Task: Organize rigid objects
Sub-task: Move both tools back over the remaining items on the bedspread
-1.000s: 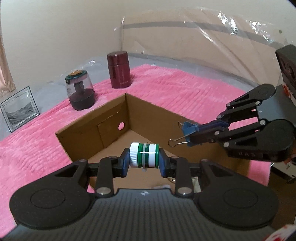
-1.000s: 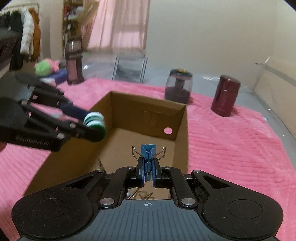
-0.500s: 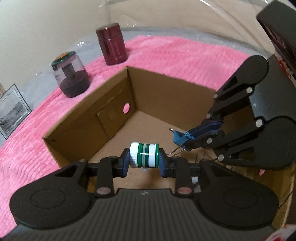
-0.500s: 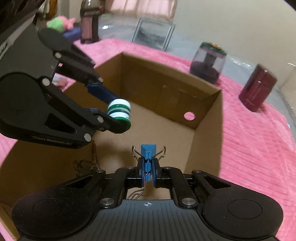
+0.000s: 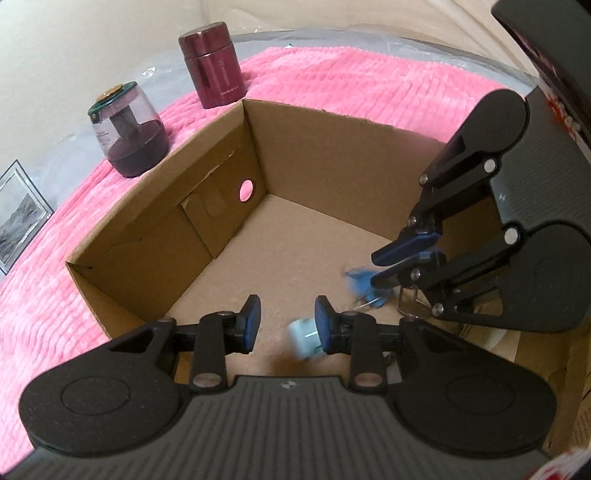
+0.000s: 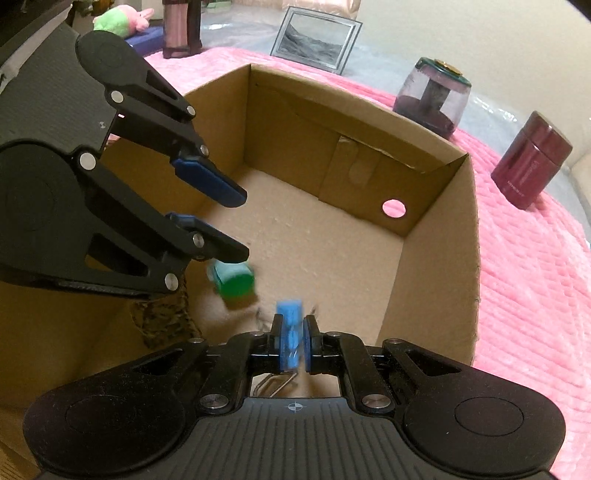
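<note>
An open cardboard box (image 5: 332, 122) (image 6: 295, 129) lies on a pink blanket (image 5: 369, 77). My left gripper (image 5: 288, 323) (image 6: 244, 225) hangs over the box floor, open. The green and white spool (image 5: 304, 338) (image 6: 234, 282) is a blur just below its fingers, loose. My right gripper (image 6: 293, 339) (image 5: 373, 269) points into the box from the right, its jaws slightly apart. The blue binder clip (image 6: 290, 332) (image 5: 364, 284) is smeared at its fingertips and looks to be slipping free.
A maroon canister (image 5: 214, 70) (image 6: 532, 162) and a clear jar with a dark base (image 5: 127, 136) (image 6: 432, 96) stand behind the box. A framed picture (image 6: 316, 44), a bottle (image 6: 181, 29) and a plush toy (image 6: 118, 22) sit farther back. A metal buckle (image 5: 413, 302) lies inside.
Both grippers sank lower into the box. The left gripper opened and let go of the spool, which is dropping. The blue clip, held firmly before, now blurs at the right fingertips.
</note>
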Demonstrator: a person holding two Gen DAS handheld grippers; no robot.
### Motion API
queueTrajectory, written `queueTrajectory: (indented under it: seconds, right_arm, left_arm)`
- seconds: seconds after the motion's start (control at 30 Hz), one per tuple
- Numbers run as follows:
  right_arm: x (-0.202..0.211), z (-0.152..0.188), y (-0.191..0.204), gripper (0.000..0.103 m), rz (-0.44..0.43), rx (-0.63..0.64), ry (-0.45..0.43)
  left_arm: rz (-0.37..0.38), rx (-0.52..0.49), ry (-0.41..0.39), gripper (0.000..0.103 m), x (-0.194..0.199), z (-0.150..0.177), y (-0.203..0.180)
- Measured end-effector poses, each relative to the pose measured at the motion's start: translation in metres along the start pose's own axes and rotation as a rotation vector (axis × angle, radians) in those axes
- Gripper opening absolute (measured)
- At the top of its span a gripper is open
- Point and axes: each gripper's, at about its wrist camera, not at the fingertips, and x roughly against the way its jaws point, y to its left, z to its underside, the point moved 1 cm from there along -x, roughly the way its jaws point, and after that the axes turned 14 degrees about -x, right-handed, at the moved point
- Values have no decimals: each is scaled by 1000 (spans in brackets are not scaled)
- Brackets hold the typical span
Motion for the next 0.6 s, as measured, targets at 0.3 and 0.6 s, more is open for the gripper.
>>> queueTrajectory:
  seconds: [0.3, 0.6]
  right_arm:
    - [31, 0, -1, 4, 2, -61, -85]
    - [96, 16, 22, 4, -54, -216, -221]
  left_arm:
    - [-45, 113, -101, 27, 44, 10, 5]
    - [-66, 273, -219, 27, 108, 33, -16]
